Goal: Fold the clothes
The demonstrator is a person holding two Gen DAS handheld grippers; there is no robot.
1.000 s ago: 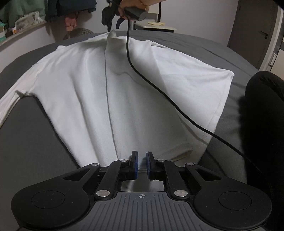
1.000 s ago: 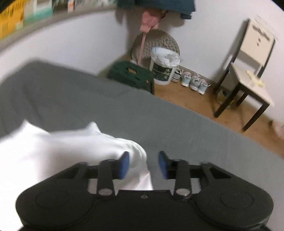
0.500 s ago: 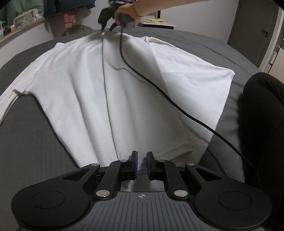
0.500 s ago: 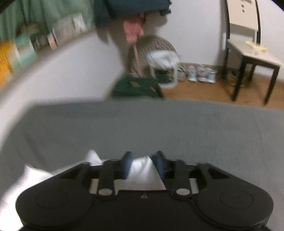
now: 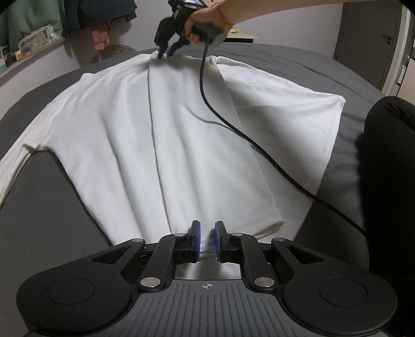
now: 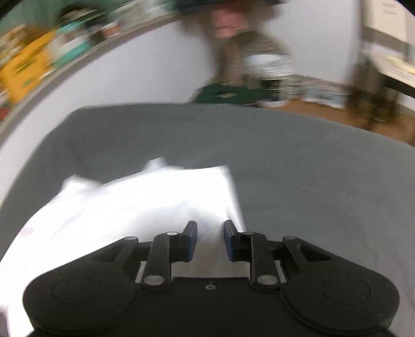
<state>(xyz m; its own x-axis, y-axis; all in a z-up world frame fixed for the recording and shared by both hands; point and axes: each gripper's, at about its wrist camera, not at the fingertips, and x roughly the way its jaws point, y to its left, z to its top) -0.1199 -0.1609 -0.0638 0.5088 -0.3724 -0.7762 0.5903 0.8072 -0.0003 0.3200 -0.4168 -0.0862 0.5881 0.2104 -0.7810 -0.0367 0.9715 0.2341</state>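
A white long-sleeved shirt (image 5: 181, 129) lies spread on the grey bed (image 5: 39, 220), its right side folded over along a lengthwise crease. My left gripper (image 5: 207, 223) sits at the near hem. Its jaws are opening, with a narrow gap and hem cloth between the pads, not pinched. My right gripper (image 5: 164, 53) touches the shirt's far edge, held by a person's hand (image 5: 205, 18). The blurred right wrist view shows the right gripper (image 6: 210, 223) over bright white shirt cloth (image 6: 142, 202). Its jaws are closing, with cloth between them and a gap still showing.
A black cable (image 5: 233, 129) runs from the right gripper across the shirt to the right. The person's dark-clad leg (image 5: 389, 168) rests at the bed's right side. Beyond the bed (image 6: 285, 155) are a green bag (image 6: 228, 94), a bucket and shoes on the floor.
The right gripper came down with the shirt's far edge, which now lies lower on the bed; its jaws widened, then narrowed. The left jaws parted slightly and stayed at the hem.
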